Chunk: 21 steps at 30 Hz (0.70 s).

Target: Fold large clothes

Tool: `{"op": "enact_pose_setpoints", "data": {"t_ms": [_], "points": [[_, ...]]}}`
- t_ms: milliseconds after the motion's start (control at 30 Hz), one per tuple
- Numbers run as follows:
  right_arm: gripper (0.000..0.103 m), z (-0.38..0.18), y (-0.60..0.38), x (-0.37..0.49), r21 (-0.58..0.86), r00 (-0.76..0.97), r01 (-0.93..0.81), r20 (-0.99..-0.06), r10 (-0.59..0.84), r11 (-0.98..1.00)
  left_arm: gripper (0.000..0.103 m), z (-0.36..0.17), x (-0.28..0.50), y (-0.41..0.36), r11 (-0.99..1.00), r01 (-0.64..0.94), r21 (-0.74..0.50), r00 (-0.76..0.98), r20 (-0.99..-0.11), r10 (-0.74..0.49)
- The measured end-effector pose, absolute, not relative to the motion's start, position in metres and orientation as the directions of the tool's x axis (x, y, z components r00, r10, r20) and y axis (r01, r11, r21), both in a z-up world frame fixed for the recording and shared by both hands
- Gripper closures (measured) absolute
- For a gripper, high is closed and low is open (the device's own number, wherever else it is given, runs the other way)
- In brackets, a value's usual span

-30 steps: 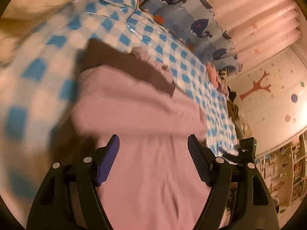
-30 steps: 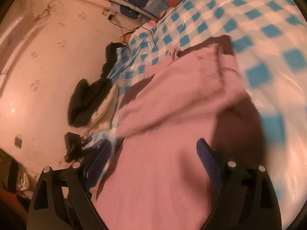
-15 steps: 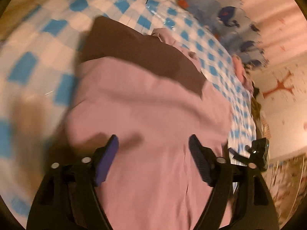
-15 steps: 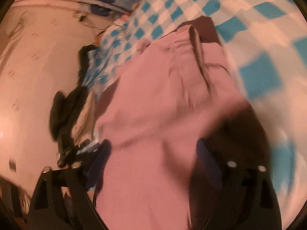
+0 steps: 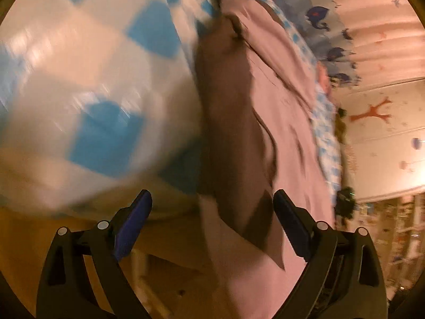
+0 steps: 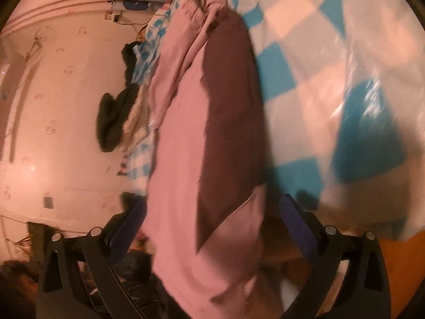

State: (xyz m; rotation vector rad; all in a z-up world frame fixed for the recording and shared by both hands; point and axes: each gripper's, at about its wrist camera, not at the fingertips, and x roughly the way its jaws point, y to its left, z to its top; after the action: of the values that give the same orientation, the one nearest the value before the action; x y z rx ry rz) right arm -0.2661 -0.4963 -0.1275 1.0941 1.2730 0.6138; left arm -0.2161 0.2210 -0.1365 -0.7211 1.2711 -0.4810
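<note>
A large pink garment (image 5: 289,122) with dark brown panels (image 5: 228,133) lies on a blue-and-white checked table cover (image 5: 79,66) and hangs over the near edge. My left gripper (image 5: 212,228) is open, its fingers either side of the garment's left hanging edge. In the right wrist view the same pink garment (image 6: 178,146) with its brown panel (image 6: 231,93) hangs over the cover (image 6: 332,53). My right gripper (image 6: 212,231) is open, with the cloth's right hanging edge between its blue pads. Neither pinches the cloth.
A dark garment pile (image 6: 117,122) lies on the table's far left end. A whale-print curtain (image 5: 324,26) and a wall with a red tree sticker (image 5: 372,111) stand behind. Wooden table frame (image 5: 172,279) shows below the edge.
Both grippers have dropped from above the garment to the table's near edge and swung outward. The views now look along the hanging cloth. Jaws stayed open.
</note>
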Motion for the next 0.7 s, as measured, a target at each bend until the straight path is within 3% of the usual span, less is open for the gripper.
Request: {"op": "enact_pose_setpoints", "data": {"t_ms": [133, 233, 467, 700], "points": [[0.007, -0.133, -0.480, -0.264, 0.908, 0.212, 0.200, -0.407, 0.888, 0.369, 0.014, -0.150, -0.222, 0.203, 0.582, -0.052, -0.812, 0.228, -0.577, -0.785], [0.007, -0.139, -0.469, -0.264, 0.907, 0.185, 0.208, -0.403, 0.896, 0.365, 0.014, -0.152, -0.225, 0.192, 0.553, -0.031, -0.833, 0.219, -0.545, -0.809], [0.007, -0.152, -0.469, -0.269, 0.933, 0.193, 0.217, -0.329, 0.924, 0.287, 0.014, -0.145, -0.237, 0.186, 0.591, -0.009, -0.806, 0.209, -0.580, -0.787], [0.007, -0.173, -0.449, -0.280, 0.922, 0.087, 0.222, -0.342, 0.935, 0.317, 0.014, -0.155, -0.235, 0.181, 0.600, -0.033, -0.799, 0.194, -0.594, -0.781]]}}
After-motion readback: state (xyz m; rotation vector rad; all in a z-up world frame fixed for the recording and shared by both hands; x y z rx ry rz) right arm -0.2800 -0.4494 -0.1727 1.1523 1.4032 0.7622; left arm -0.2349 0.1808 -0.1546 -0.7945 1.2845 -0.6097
